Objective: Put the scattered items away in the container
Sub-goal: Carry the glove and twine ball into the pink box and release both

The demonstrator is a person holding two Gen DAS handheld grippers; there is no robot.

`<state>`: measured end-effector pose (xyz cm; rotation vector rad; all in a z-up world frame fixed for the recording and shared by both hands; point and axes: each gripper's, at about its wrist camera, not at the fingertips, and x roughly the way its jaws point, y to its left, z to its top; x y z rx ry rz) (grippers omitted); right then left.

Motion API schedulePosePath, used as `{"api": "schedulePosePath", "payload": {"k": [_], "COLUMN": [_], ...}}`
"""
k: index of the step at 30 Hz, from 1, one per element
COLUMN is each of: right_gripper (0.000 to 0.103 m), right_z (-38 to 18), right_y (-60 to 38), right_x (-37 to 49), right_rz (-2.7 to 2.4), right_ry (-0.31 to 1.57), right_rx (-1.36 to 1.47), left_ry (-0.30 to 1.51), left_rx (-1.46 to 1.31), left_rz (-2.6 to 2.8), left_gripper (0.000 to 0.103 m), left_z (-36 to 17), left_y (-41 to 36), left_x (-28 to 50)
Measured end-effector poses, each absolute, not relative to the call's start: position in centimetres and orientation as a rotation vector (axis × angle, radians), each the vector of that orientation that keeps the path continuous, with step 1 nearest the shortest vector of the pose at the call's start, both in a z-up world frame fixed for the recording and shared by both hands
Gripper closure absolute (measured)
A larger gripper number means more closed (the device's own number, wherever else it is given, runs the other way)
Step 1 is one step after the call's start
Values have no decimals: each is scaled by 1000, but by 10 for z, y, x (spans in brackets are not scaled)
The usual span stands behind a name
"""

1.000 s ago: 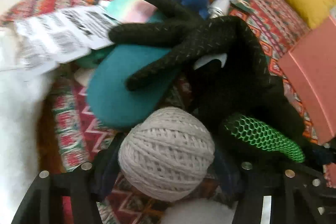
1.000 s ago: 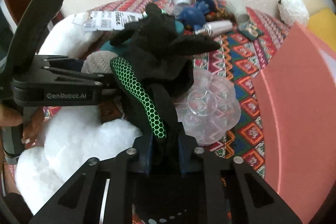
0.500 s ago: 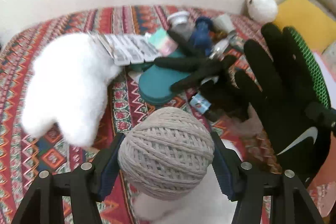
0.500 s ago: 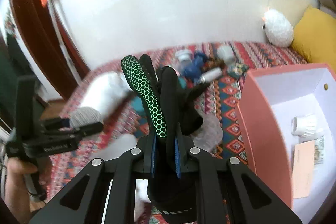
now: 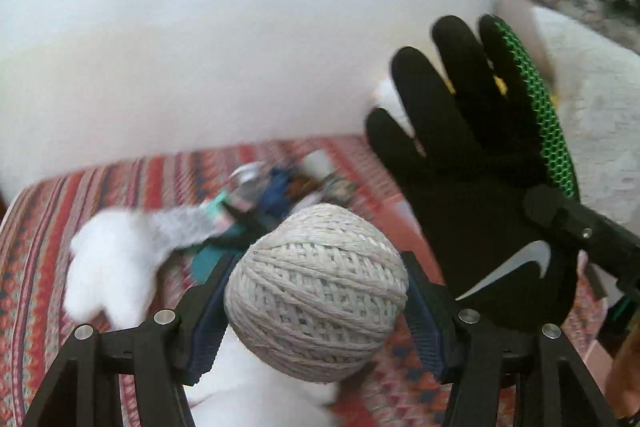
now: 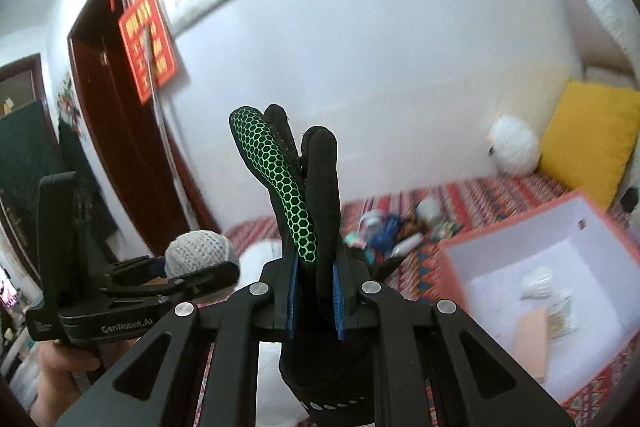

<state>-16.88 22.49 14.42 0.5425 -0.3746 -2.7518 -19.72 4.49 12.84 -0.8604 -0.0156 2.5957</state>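
Pink box w/ paper bits inside; left jaws clamped on twine ball, right jaws on black glove.

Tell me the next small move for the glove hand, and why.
Probably swing the right hand-held gripper rightward over the pink box before releasing. It is clamped on the black glove, held up in the air, and the open box sits to its right and lower, with room inside.

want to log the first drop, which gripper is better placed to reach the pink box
Right, probably. The right gripper, shut on the black glove, has the pink box just to its right; the left gripper holds the twine ball farther away.
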Motion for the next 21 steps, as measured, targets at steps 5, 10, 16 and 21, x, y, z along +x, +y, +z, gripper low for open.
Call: {"api": "schedulePosePath", "payload": {"k": [5, 10, 16, 21], "right_gripper": [89, 89, 89, 89], "right_z": [169, 171, 150, 112], "right_y": [266, 319, 382, 424], "right_x": [-126, -111, -132, -163], "right_rz": [-2932, -3094, -3238, -3252], "right_ry": [-370, -420, -485, -572], "right_rx": [391, 336, 417, 539], "left_ry": [33, 67, 135, 202], "left_rx": [-775, -781, -795, -813], "left_rz": [2494, 2370, 2286, 2295], "left_gripper": [37, 37, 37, 37], "left_z": [148, 143, 121, 92], "left_y": [109, 189, 267, 308], "left_x": [-192, -203, -215, -228]}}
